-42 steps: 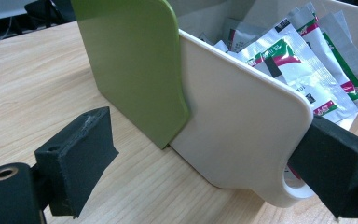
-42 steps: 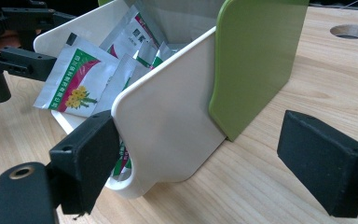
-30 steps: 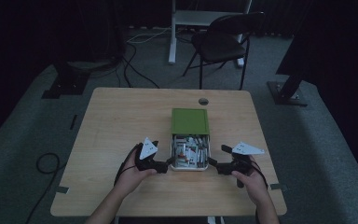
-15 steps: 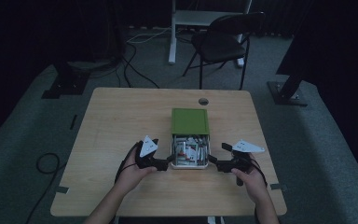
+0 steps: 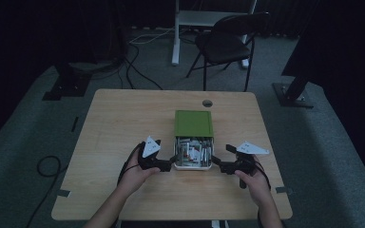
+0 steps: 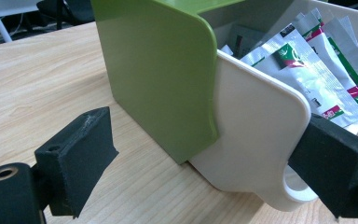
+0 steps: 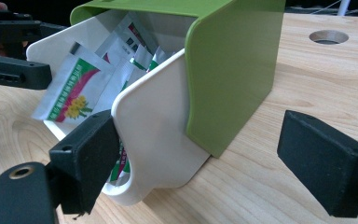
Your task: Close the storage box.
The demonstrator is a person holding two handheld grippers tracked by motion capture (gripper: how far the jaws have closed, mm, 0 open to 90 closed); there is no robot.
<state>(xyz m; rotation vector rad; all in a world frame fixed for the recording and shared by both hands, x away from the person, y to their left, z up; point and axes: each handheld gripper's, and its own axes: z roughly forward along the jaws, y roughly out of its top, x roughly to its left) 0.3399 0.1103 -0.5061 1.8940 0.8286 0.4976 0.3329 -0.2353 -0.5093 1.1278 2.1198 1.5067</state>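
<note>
Flanking the white drawer (image 5: 193, 165) of sachets (image 5: 193, 151), pulled partway out of its green sleeve (image 5: 193, 123) near the table's (image 5: 114, 123) front edge, both tools are held level. The left gripper (image 5: 171, 162) and right gripper (image 5: 217, 164) are each spread wide, jaws straddling a drawer corner, nothing pinched.

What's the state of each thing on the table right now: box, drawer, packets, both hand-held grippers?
green box: upright on the table, front open
white drawer: pulled partway out toward the person
packets: loose in the drawer, exposed
left hand-held gripper: open, jaws astride the drawer's left front corner
right hand-held gripper: open, jaws astride the drawer's right front corner
</note>
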